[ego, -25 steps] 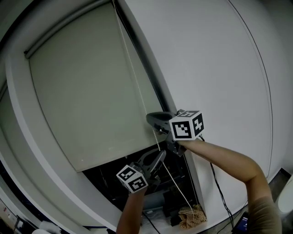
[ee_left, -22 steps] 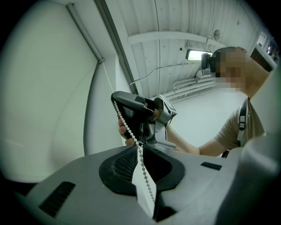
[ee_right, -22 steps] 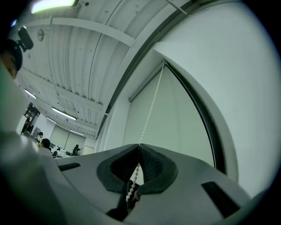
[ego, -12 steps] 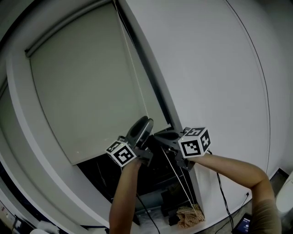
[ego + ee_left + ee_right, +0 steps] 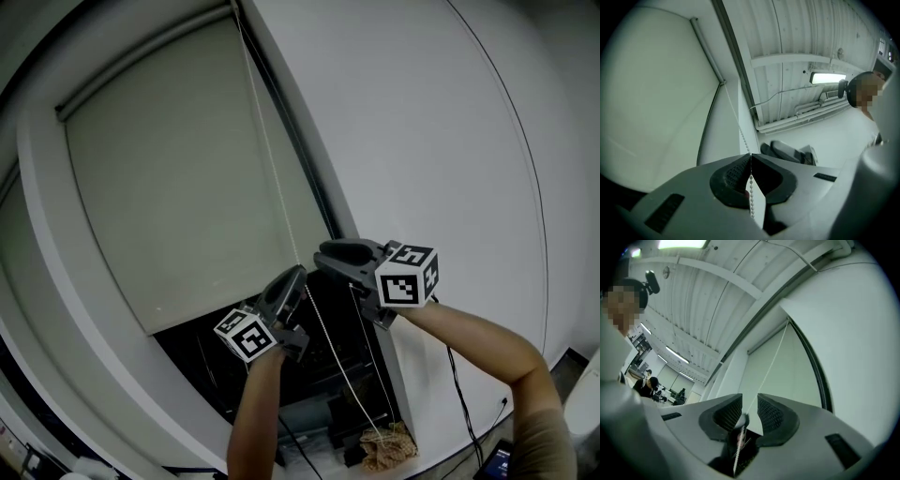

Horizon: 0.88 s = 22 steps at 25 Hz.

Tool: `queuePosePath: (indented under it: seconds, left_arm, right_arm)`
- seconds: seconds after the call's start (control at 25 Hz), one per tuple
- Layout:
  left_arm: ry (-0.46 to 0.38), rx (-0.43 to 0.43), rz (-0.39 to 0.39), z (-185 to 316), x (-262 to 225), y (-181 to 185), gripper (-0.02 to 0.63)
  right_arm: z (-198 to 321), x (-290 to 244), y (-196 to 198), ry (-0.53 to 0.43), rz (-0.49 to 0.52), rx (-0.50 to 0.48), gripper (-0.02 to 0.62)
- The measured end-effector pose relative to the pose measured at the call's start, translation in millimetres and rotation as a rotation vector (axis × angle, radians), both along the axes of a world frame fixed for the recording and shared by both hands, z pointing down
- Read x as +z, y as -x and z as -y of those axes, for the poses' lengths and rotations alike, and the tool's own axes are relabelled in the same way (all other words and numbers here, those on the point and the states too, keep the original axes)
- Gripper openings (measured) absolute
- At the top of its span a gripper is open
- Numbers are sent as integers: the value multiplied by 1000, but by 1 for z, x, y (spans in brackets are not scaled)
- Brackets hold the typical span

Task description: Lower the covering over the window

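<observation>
Up at the right edge of the window, the roller blind already covers most of the glass, with only a dark strip bare beneath its bottom edge. Its bead chain hangs down that edge. The left gripper is clamped tight on the chain, the beads pinched between its pads. The right gripper sits just above it in the head view. Its jaws have just been opening and stand partly apart, with the chain running between them untouched.

I reckon the whole pull rests on that one pinch. A sideways tug could let the thin beads slip from the pads. A sharp jerk might strain the chain at the roller. If the right gripper closes off-line, it could miss the strand altogether.
</observation>
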<state>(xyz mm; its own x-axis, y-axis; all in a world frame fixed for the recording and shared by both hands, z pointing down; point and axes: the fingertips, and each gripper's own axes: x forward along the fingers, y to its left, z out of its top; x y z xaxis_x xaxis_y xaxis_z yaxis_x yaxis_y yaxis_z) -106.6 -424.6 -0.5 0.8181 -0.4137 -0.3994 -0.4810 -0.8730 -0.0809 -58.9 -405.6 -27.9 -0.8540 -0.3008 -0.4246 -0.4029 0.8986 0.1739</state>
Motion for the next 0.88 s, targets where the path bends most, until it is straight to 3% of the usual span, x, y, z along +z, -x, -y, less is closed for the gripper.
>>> queuePosePath:
  seconds: [0.16, 0.2, 0.24, 0.48, 0.6, 0.68, 0.72, 0.8, 0.88]
  left_arm:
    - [28, 30, 69, -2, 34, -14, 21]
    - [37, 39, 78, -4, 46, -19, 21]
    - [46, 46, 79, -5, 55, -23, 21]
    - [26, 90, 19, -24, 47, 1, 25]
    - [38, 106, 83, -24, 53, -9, 25]
    - [42, 115, 76, -23, 56, -14, 23]
    - [41, 114, 69, -22, 56, -14, 23]
    - [40, 111, 61, -17, 57, -11, 23]
    - [45, 117, 57, -13, 59, -11, 23]
  right_arm:
    - [33, -46, 26, 74, 1, 26, 101]
    - [36, -48, 28, 84, -3, 41, 91]
    - [37, -47, 29, 88, -10, 58, 22]
    - [7, 19, 60, -28, -217, 158, 3]
    - [3, 10, 36, -83, -80, 243, 3]
    - [7, -19, 9, -99, 45, 261, 3]
    - [12, -31, 1, -95, 79, 254, 33]
    - [28, -45, 0, -52, 91, 196, 160]
    - [43, -48, 8, 18, 62, 145, 163]
